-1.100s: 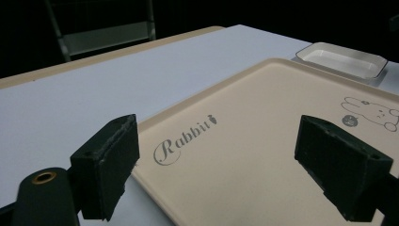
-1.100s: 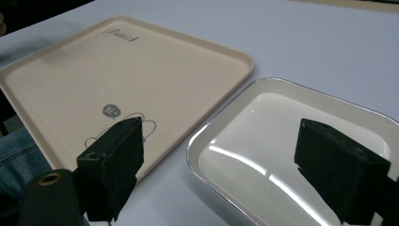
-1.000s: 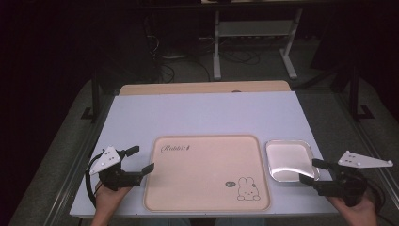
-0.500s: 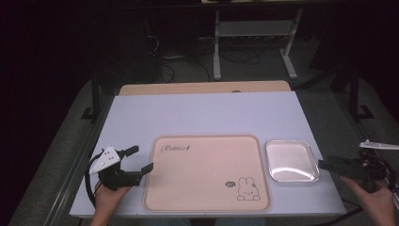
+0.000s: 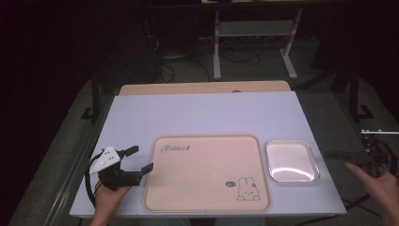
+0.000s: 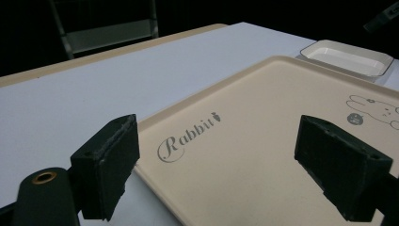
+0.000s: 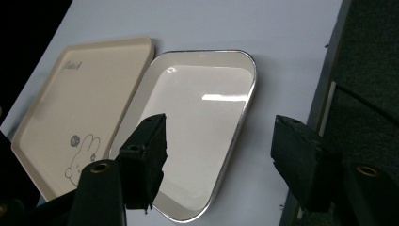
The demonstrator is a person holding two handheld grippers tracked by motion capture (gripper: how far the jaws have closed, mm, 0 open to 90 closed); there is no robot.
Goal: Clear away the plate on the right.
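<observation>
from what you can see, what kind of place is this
Probably a lab or workshop set up for recording, not a home. A plain white table stands in a dark room, loose cables trail over the floor behind it, and a metal stand sits there too.

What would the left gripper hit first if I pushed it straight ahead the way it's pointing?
Probably the beige rabbit tray: the left gripper, jaws open and empty, points low across its near edge. Depth is hard to judge.
</observation>
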